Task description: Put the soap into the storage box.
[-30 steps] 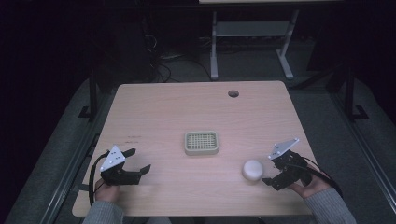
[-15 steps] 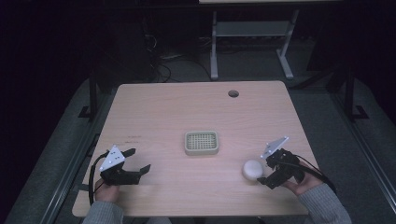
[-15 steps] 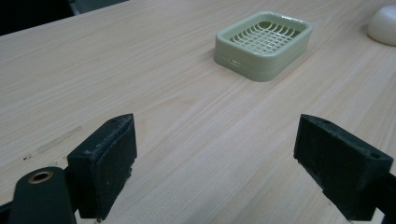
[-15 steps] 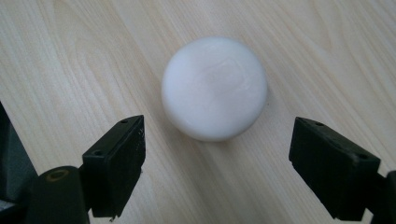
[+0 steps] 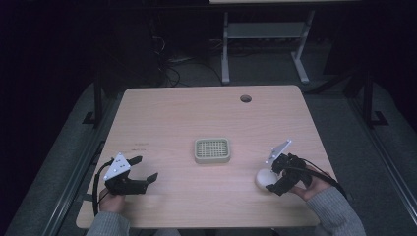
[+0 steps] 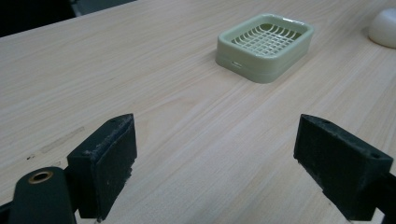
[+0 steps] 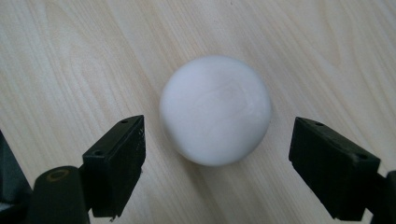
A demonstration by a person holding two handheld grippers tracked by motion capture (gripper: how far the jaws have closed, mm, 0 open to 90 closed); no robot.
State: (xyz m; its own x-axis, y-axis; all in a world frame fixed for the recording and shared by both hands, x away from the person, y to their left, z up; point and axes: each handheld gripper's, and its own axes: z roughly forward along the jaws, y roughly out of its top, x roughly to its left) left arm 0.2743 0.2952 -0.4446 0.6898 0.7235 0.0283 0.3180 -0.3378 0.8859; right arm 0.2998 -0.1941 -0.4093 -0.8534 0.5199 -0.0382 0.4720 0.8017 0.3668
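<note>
A: Report change against the earlier high view.

B: The right gripper (image 5: 273, 183) has advanced toward the white soap bar (image 5: 264, 177); a second ago it sat to the right of the bar, now it stands just at the bar's right edge, lower right of the frame; the left gripper (image 5: 147, 168) holds the same station at lower left; the bar has not shifted.

A: Jaw state?

B: Both sets of jaws stand spread wide; in the right gripper view the soap bar (image 7: 215, 110) lies between the jaws, clear of both pads; the left gripper (image 6: 212, 161) frames only bare table (image 6: 140, 70).

A: Surroundings and obstructions?

B: A pale green slotted soap dish (image 5: 212, 150) sits at frame centre, well apart from the bar; in the left gripper view the dish (image 6: 265, 45) lies at upper right; a round cable hole (image 5: 245, 98) lies near the far table edge; nothing stands between bar and dish.

A: Bar appearance?

B: White; rounded; smooth; matte; a faint shallow impression on its top face; resting flat on the wood.
</note>
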